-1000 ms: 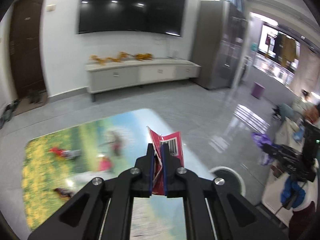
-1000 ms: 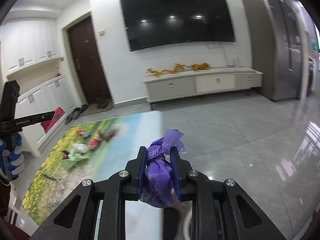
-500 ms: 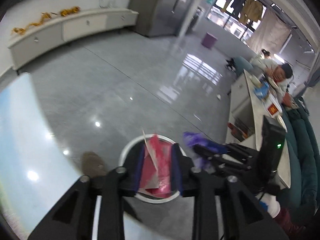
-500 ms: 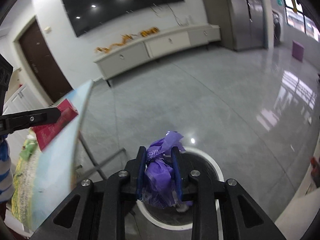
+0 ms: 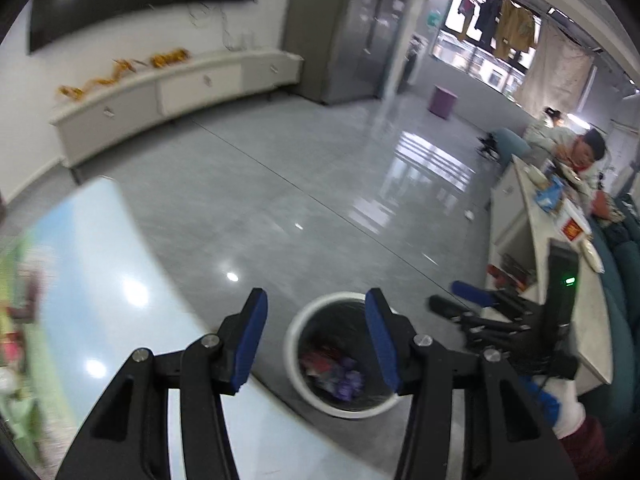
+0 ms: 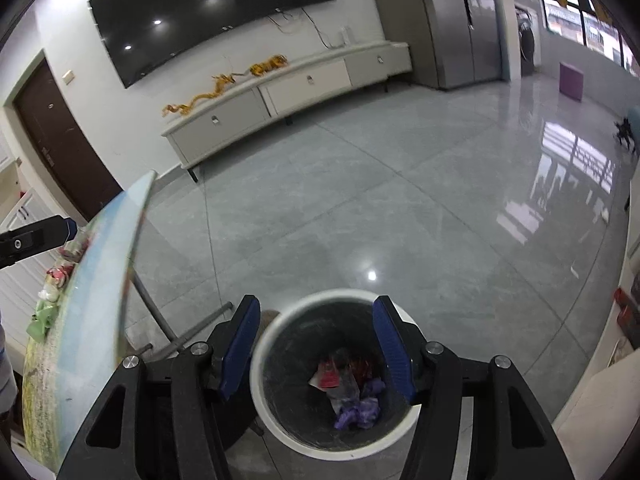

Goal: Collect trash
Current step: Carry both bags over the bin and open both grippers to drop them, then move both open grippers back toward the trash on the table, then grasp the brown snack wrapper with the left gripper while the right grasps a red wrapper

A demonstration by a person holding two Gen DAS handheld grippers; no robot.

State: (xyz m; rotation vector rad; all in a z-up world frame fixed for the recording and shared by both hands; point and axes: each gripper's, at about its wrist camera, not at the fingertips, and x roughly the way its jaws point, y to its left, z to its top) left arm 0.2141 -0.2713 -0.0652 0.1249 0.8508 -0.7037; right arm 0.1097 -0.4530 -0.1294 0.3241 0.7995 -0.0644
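Observation:
A round white-rimmed trash bin [image 5: 294, 330] [image 6: 280, 320] stands on the grey floor under both grippers. Inside it lie a red wrapper [image 6: 329, 376] [image 5: 318, 360] and a crumpled purple bag [image 6: 360, 406] [image 5: 348, 382]. My left gripper [image 5: 316, 336] hangs over the bin, its jaws opening, nothing between them. My right gripper [image 6: 316, 344] is also above the bin, jaws opening and empty. In the left wrist view the right gripper [image 5: 468, 308] shows at the right, held by a gloved hand [image 5: 564, 408].
A table with a printed landscape cloth [image 5: 80, 280] [image 6: 96, 280] borders the bin on the left; more litter [image 6: 60, 272] lies on it. Its metal legs [image 6: 176, 336] stand beside the bin. A white counter [image 5: 552, 248] and a seated person [image 5: 576, 152] are at the right.
Both grippers swung from the table to above the bin and opened. The red wrapper left the left gripper and the purple bag left the right; both now lie in the bin.

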